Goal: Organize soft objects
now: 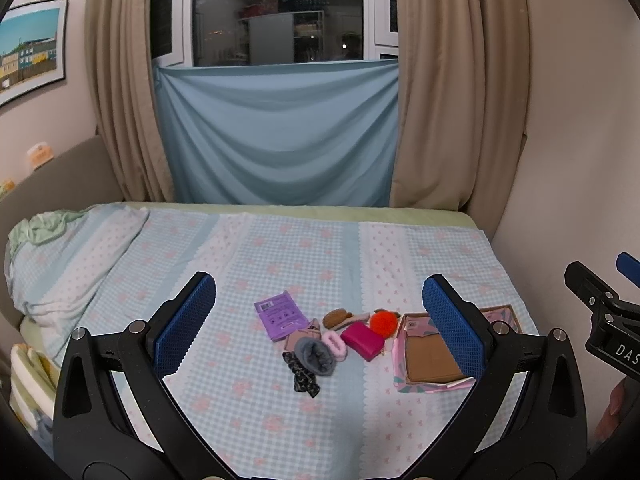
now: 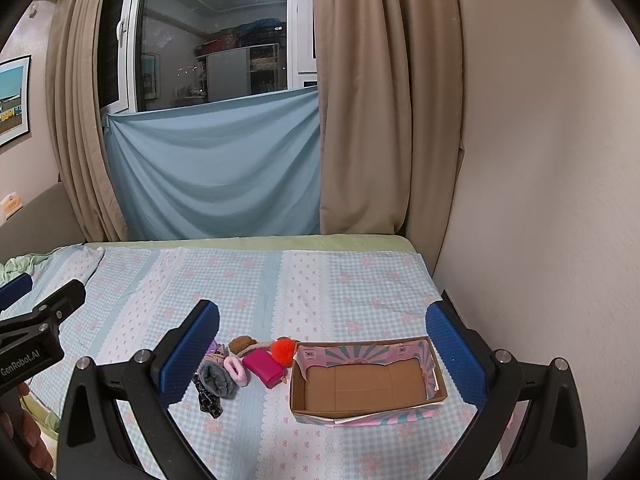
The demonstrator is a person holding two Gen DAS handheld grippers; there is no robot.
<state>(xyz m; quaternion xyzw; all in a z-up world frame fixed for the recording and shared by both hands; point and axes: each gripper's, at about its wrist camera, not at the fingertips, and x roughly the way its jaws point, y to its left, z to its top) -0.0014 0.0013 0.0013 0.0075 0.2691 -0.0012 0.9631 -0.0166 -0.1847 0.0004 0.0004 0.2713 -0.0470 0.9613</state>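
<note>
A small pile of soft things lies on the bed: a grey sock (image 1: 316, 356) (image 2: 216, 378), a pink scrunchie (image 1: 335, 343) (image 2: 236, 368), a magenta pouch (image 1: 363, 340) (image 2: 264, 366), an orange pompom (image 1: 383, 322) (image 2: 283, 350), a brown plush piece (image 1: 336, 317) (image 2: 242, 344), a dark patterned scrunchie (image 1: 304, 378) (image 2: 208, 400) and a purple packet (image 1: 282, 314). An open cardboard box (image 1: 430, 358) (image 2: 360, 386) stands right of the pile, with nothing in it. My left gripper (image 1: 318, 320) and right gripper (image 2: 322, 354) are both open, empty, held above the bed short of the pile.
The bed has a checked blue sheet (image 1: 280, 412) (image 2: 256, 292). A pillow (image 1: 72, 264) lies at the left. A wall (image 2: 540, 200) runs close along the right side of the bed. Curtains and a blue cloth (image 1: 276, 132) hang behind.
</note>
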